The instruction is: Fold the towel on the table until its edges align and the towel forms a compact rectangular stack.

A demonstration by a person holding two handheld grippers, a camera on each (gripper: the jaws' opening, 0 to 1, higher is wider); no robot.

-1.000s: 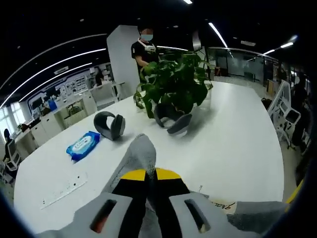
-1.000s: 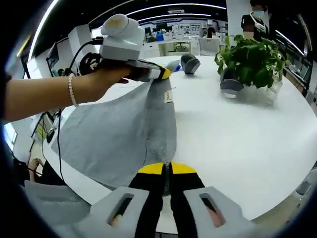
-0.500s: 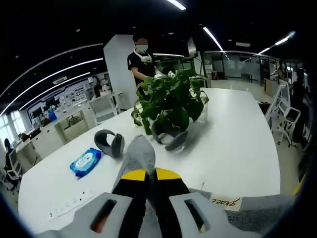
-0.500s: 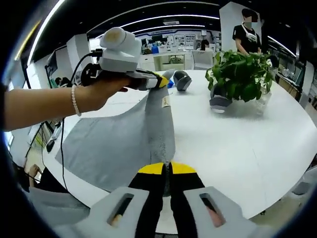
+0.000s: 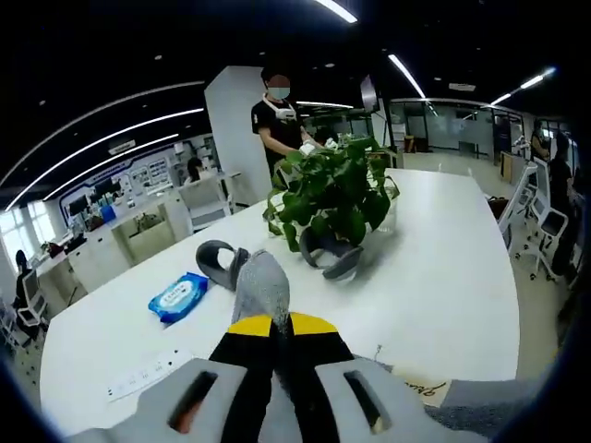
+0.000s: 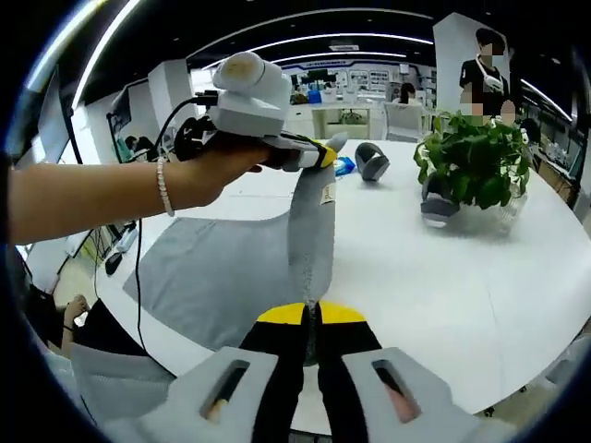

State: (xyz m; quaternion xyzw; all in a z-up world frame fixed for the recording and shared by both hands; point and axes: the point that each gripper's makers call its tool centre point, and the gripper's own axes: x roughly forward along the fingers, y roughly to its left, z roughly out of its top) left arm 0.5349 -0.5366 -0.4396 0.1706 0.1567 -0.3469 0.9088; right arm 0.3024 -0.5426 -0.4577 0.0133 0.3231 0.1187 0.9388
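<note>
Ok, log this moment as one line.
left gripper: shut on towel | right gripper: shut on towel | towel: edge lifted taut, rest on table

One towel (image 6: 231, 277), one plant (image 5: 337, 189), one wipes pack (image 5: 179, 296), seemingly two headsets (image 5: 222, 260), one power strip (image 5: 148, 374).

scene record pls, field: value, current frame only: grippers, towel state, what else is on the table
left gripper: shut on a towel corner, held up off the table
right gripper: shut on the towel's near end
towel: grey, stretched between both grippers, the rest draped on the white table; not folded yet
potted plant: centre of table
headphones: beside plant
blue wipes pack: flat
power strip: near edge
person: standing behind plant
</note>
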